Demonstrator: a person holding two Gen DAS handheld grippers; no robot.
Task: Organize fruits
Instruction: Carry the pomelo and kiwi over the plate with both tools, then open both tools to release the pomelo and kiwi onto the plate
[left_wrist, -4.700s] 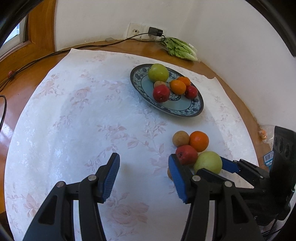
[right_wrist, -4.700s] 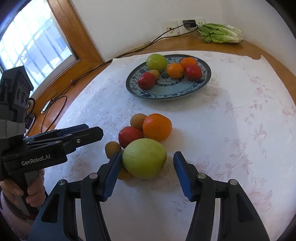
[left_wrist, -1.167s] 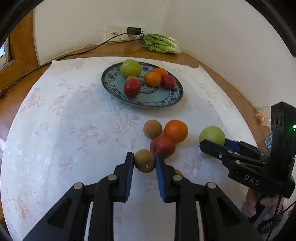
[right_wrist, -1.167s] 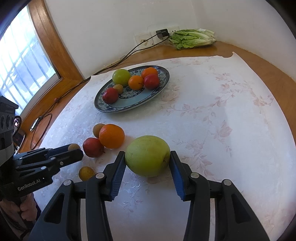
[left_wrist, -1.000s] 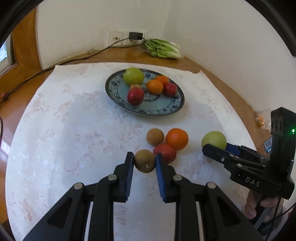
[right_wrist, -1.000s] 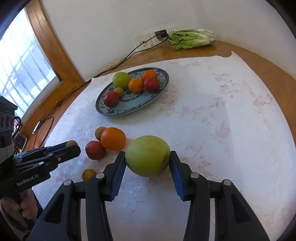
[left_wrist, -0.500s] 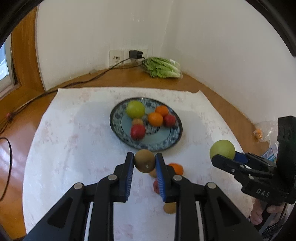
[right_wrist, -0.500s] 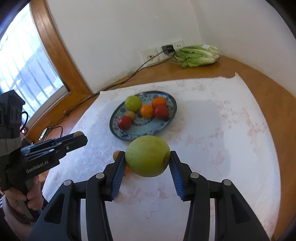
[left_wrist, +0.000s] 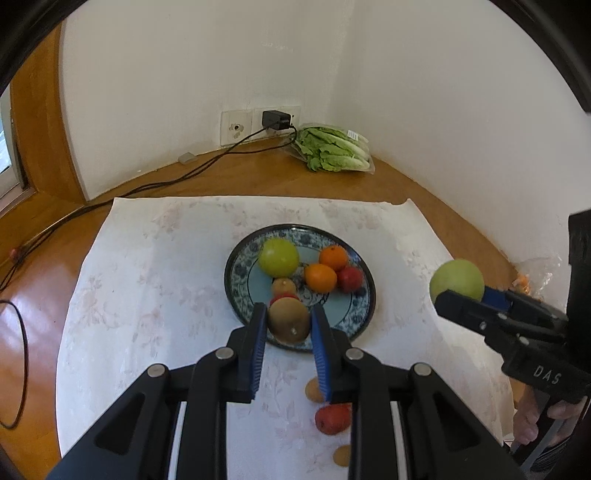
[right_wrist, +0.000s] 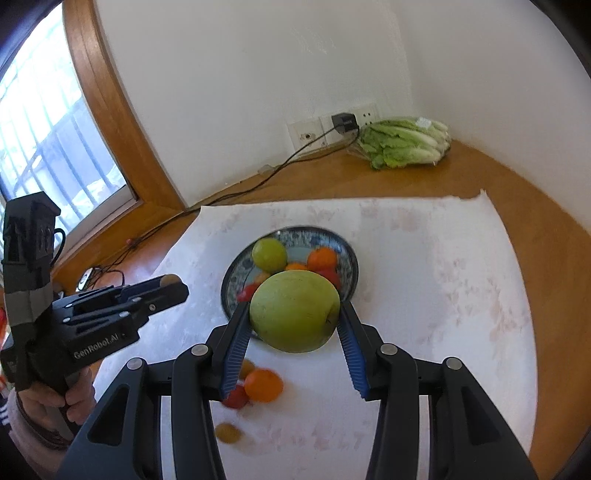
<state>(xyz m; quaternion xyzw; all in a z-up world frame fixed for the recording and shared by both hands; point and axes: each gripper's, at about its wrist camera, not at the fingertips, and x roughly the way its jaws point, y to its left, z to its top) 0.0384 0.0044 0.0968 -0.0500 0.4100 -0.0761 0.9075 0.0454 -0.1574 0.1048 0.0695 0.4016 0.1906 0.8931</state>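
Observation:
My left gripper (left_wrist: 287, 325) is shut on a brown kiwi (left_wrist: 288, 320) and holds it in the air above the near rim of the blue patterned plate (left_wrist: 364, 295). On the plate lie a green apple (left_wrist: 277, 257), two oranges (left_wrist: 320, 277) and a red fruit (left_wrist: 351, 279). My right gripper (right_wrist: 293, 325) is shut on a large green apple (right_wrist: 294, 310), also lifted, in front of the plate (right_wrist: 349, 266). Left on the cloth are an orange (right_wrist: 263, 385), a red fruit (left_wrist: 332, 419) and small brown fruits (left_wrist: 314, 391).
A white flowered cloth (left_wrist: 147, 280) covers the round wooden table. A bag of lettuce (left_wrist: 332, 149) lies by the back wall near a socket with a black plug (left_wrist: 275, 119) and its cable. A window (right_wrist: 44, 147) is on the left. A hand (right_wrist: 74, 397) holds the left gripper.
Both grippers have risen with their fruit and moved toward the plate. The table and the loose fruits now appear lower and farther away in both views.

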